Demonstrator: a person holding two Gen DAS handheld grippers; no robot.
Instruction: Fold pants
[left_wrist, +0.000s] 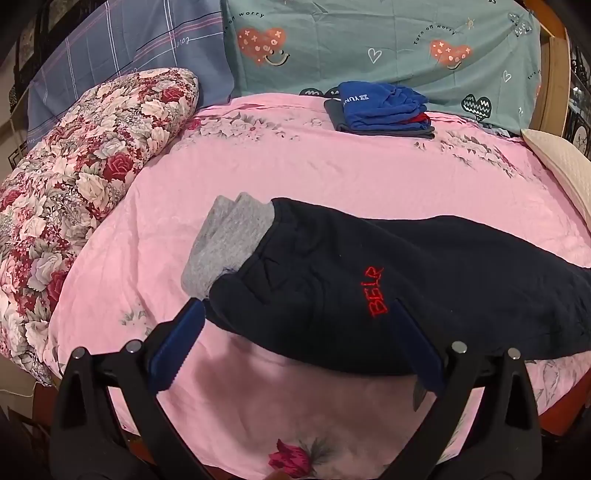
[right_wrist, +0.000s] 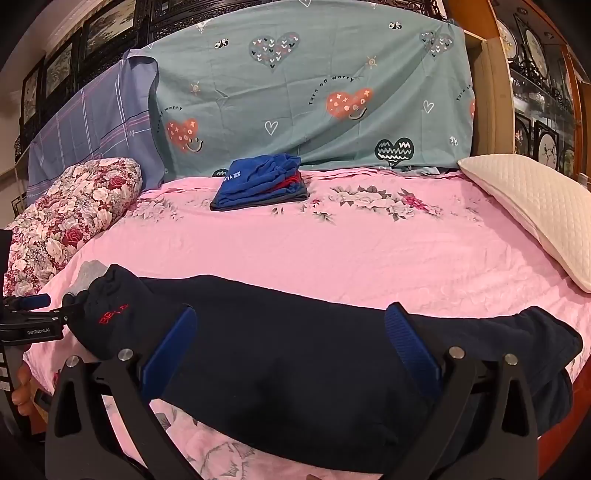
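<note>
Dark navy pants (left_wrist: 424, 280) with grey cuffs (left_wrist: 229, 240) and red "BEAR" lettering lie lengthwise along the near edge of the pink bed, legs stacked. My left gripper (left_wrist: 295, 310) is open, its fingers either side of the cuff end, just above the fabric. In the right wrist view the pants (right_wrist: 295, 350) stretch left to right, waist end at right. My right gripper (right_wrist: 291, 317) is open over the middle of the pants, holding nothing. The left gripper (right_wrist: 51, 306) shows at that view's left edge by the cuffs.
A pink floral bedsheet (right_wrist: 332, 243) covers the bed. A stack of folded blue, red and grey clothes (right_wrist: 262, 184) sits at the back. A floral quilt (left_wrist: 74, 192) lies on the left and a white pillow (right_wrist: 535, 206) on the right. Draped sheets (right_wrist: 314, 81) cover the headboard.
</note>
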